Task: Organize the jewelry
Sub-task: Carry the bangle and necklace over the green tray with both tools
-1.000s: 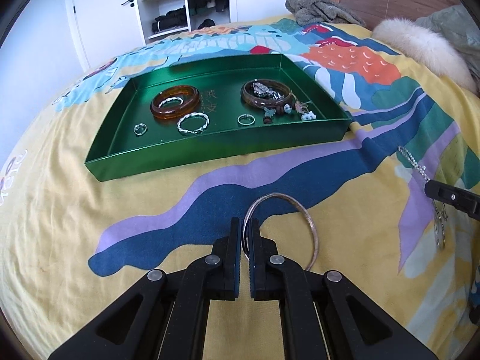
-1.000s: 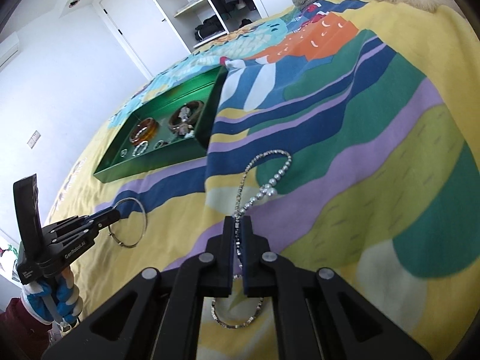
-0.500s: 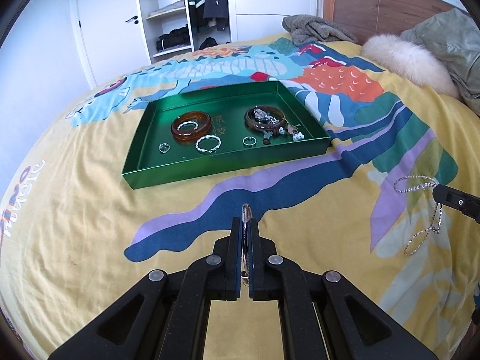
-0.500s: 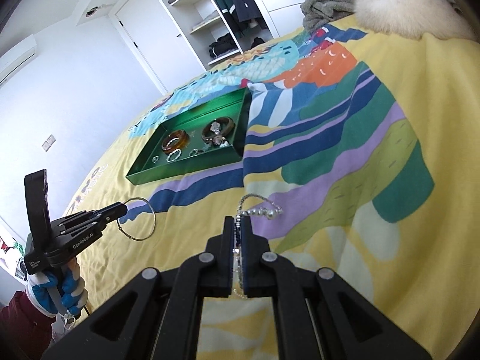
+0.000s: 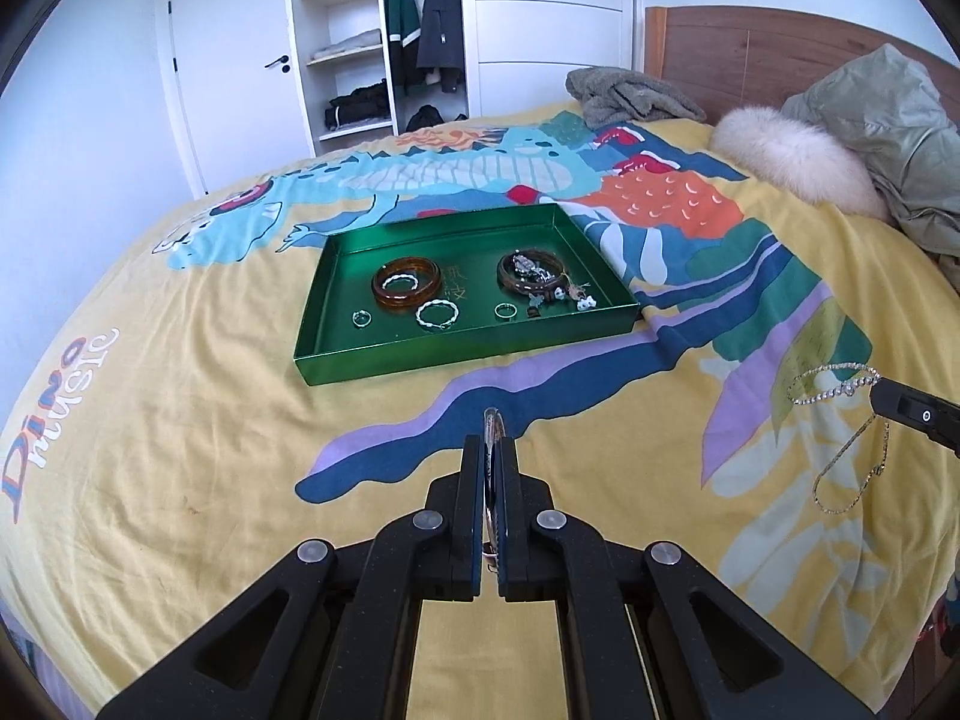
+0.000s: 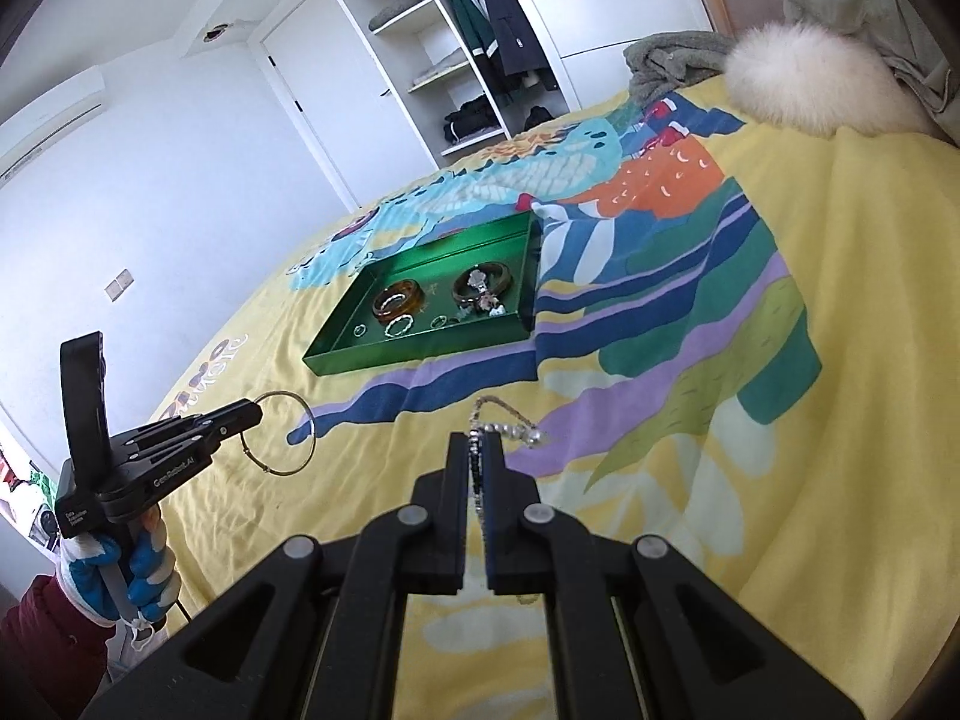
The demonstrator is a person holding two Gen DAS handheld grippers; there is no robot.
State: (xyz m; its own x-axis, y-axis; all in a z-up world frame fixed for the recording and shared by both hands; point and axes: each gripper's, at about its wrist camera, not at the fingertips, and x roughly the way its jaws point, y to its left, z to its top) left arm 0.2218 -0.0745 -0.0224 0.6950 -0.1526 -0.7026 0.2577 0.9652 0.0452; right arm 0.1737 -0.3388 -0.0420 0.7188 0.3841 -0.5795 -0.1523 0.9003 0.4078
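Over the yellow dinosaur bedspread (image 5: 180, 420), I am clamping a thin bangle (image 6: 287, 433) in my left gripper (image 5: 492, 456) and a beaded necklace (image 6: 507, 427) in my right gripper (image 6: 478, 450), the green tray (image 5: 456, 354) lying farther off.

Both black grippers carry silver screws; the left gripper (image 6: 249, 414) shows white lettering, gripped by a blue-and-white glove (image 6: 114, 576), sleeve possibly maroon.

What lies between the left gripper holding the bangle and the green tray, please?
Only bare printed bedspread; in the left wrist view nothing sits between the left gripper, shut on the bangle, and the green tray.
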